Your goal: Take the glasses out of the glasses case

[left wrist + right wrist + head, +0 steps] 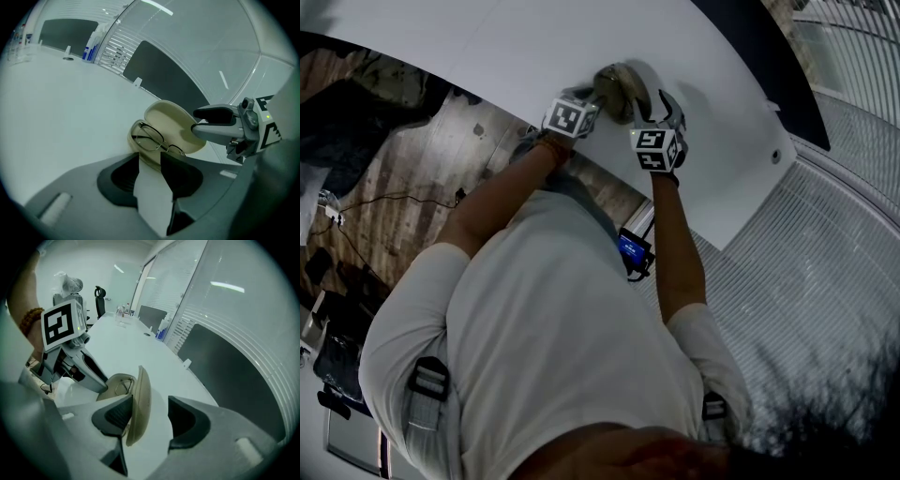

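Currently, fingers (124, 176) of left gripper (151, 161): spread, bare white surface showing in the gap, tips at the near rim of the case base.
Fingers (187, 423) of right gripper (150, 401): spread, raised lid (139, 404) standing between them, against one pad, clear of the other.
Glasses (152, 139): dark-rimmed, lying inside the base, not held.
Glasses case (173, 124): beige, hinged open, lid upright, resting on the table between both grippers.
Table (70, 108): white, case near its edge in head view.
Marker cubes (654, 148): one on each gripper, either side of the case.
Bead bracelet (30, 317): on left wrist.
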`<state>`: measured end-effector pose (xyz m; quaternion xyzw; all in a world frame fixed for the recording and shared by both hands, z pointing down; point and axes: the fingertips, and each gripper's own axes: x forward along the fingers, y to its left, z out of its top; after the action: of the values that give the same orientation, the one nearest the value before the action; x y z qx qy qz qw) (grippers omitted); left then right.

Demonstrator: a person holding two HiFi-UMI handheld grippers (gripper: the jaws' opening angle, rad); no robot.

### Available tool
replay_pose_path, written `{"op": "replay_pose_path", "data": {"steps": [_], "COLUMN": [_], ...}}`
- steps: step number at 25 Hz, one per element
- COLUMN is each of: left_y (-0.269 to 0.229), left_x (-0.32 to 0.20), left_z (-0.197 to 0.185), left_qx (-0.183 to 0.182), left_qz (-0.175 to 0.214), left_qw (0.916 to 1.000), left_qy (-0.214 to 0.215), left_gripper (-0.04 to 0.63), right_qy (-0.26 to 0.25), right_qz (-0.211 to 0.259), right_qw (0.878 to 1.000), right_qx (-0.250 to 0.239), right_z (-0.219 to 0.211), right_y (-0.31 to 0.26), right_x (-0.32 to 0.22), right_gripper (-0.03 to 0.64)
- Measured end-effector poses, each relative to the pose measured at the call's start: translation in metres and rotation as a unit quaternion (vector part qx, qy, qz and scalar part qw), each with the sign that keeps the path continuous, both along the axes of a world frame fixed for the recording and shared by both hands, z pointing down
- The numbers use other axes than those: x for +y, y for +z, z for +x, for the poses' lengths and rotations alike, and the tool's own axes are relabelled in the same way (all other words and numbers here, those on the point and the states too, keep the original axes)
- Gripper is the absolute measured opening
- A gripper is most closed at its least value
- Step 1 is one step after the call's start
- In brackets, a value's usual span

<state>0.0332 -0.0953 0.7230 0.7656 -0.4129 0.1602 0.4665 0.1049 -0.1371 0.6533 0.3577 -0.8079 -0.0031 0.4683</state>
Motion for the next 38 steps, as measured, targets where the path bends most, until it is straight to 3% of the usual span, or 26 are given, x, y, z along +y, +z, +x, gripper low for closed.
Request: {"op": "replay_pose_path", "data": {"steps": [8,20,38], "left_y": [0.001,0.0,0.001], "left_x": [0.0,0.001,-0.001], "left_z": [-0.001,0.0,0.002], "left_qx": [-0.006,-0.01,-0.014], "left_qz": [0.0,0.0,0.005], "left_qw": [1.0,0.9999,0.9999], "left_qy": [0.003,0.009,0.004], "left_gripper": [0.152,0.16,0.153], "right_qy": [0.003,-0.04,-0.052], "right_qz": [-0.002,-0.029,-0.046], "right_qw": [1.0,0.997,0.994], "right_qx": [0.02,0.055,0.085], "right_z": [0.02,0.023,0.033], "right_y": [0.003,0.03,0.063], "right_x": [-0.023,-0.028,-0.041], "right_gripper": [0.229,0.049,0.052]}}
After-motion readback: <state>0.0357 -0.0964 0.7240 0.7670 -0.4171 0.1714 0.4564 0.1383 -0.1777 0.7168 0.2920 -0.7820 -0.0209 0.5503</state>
